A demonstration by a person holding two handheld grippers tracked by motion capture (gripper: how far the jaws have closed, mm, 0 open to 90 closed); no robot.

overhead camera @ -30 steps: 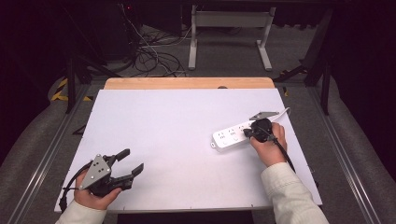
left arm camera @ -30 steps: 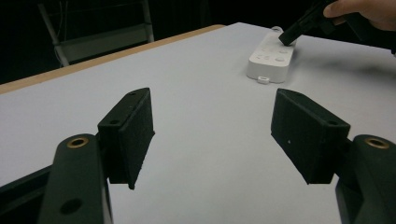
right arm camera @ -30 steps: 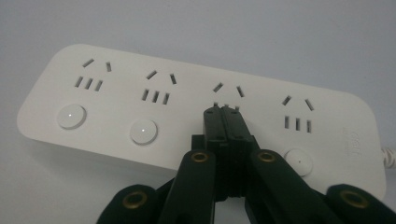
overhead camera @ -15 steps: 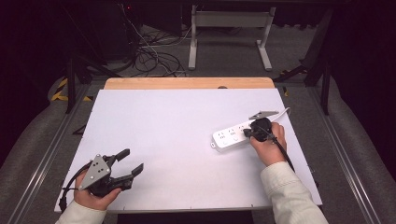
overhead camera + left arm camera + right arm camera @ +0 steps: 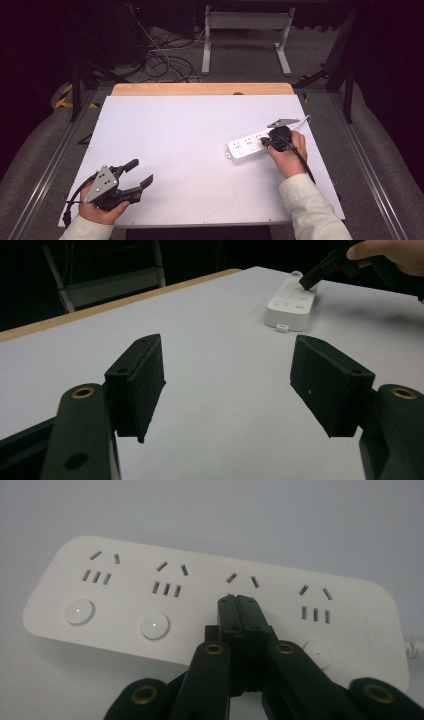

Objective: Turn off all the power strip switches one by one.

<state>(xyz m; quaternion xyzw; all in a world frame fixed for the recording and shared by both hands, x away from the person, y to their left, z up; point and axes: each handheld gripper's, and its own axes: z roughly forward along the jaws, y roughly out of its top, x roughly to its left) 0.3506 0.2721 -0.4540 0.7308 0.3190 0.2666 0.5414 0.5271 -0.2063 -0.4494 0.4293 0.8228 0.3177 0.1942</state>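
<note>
A white power strip point(image 5: 251, 145) is seen lying right of centre in the high view, on the white table point(image 5: 190, 150). The right gripper point(image 5: 265, 142) is held over it with its jaws pressed together, their tips set down on the strip's third socket point(image 5: 242, 582). At the lower left, the left gripper point(image 5: 139, 175) is held with its jaws spread wide and nothing between them.

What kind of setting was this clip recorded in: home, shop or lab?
Most likely a lab or recording rig: a bare white table in a dark room, loose cables on the floor, a metal stand behind, and just a power strip.
</note>
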